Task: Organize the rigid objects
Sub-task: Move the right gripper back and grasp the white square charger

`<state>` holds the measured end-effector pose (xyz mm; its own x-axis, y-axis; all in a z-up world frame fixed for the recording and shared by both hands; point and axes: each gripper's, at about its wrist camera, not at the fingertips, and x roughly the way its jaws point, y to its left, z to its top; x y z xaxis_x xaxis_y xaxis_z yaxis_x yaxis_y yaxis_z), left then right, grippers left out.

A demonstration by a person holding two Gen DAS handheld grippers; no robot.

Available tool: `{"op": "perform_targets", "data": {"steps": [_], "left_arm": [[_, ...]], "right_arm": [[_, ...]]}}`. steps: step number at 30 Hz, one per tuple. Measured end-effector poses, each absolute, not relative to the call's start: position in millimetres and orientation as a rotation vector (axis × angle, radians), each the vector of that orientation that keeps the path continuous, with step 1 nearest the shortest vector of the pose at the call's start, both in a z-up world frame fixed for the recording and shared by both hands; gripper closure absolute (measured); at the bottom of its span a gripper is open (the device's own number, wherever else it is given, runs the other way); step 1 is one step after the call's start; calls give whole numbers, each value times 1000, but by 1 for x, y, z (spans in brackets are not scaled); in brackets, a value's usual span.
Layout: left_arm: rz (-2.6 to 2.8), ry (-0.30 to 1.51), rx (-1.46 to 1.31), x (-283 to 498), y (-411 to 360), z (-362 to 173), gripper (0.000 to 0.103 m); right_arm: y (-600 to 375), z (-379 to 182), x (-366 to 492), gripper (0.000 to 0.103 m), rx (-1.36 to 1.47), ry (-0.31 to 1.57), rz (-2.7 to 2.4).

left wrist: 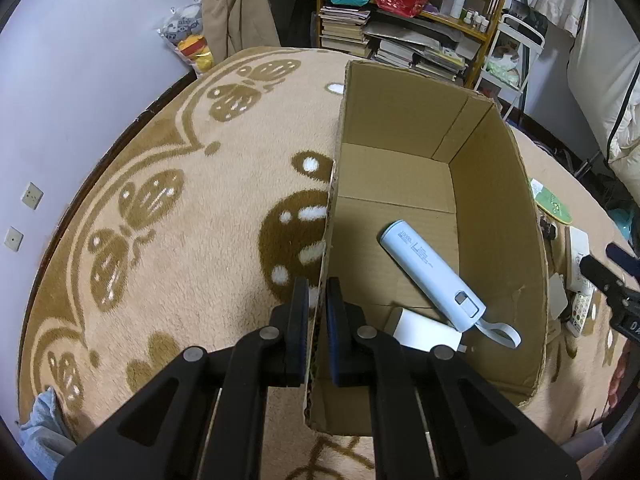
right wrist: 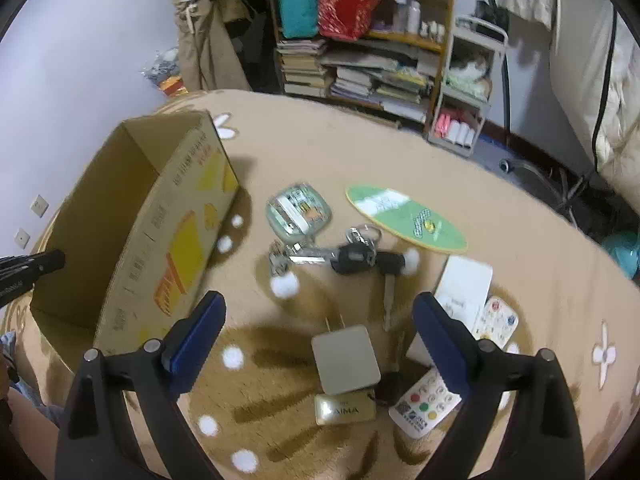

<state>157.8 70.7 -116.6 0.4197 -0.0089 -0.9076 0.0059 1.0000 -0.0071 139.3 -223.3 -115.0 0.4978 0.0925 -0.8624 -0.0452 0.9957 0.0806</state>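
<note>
My left gripper [left wrist: 317, 294] is shut on the left wall of an open cardboard box [left wrist: 496, 184], one finger on each side. Inside lie a pale blue power bank [left wrist: 430, 268] and a white charger [left wrist: 422, 330]. My right gripper [right wrist: 318, 324] is open and empty above the carpet, just over a grey square plug adapter [right wrist: 345, 360]. Near it lie a gold tag [right wrist: 345, 410], a key bunch [right wrist: 352, 257], a clear green case [right wrist: 297, 212], a green oval card [right wrist: 406, 218], a white card [right wrist: 464, 290] and two small remotes [right wrist: 426, 408]. The box also shows in the right wrist view [right wrist: 176, 236].
A patterned beige carpet [left wrist: 168, 216] covers the surface. Bookshelves [right wrist: 360, 68] with stacked books and bags stand at the back, a white cart [right wrist: 466, 88] beside them. A wall [left wrist: 80, 60] is on the left. The right gripper shows at the left view's right edge [left wrist: 608, 276].
</note>
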Motion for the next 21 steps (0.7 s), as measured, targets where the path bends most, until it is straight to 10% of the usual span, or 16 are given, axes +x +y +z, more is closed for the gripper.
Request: {"op": "perform_targets", "data": {"steps": [21], "left_arm": [[-2, 1155, -4, 158, 72, -121, 95]], "right_arm": [[-237, -173, 134, 10, 83, 1147, 106]]}}
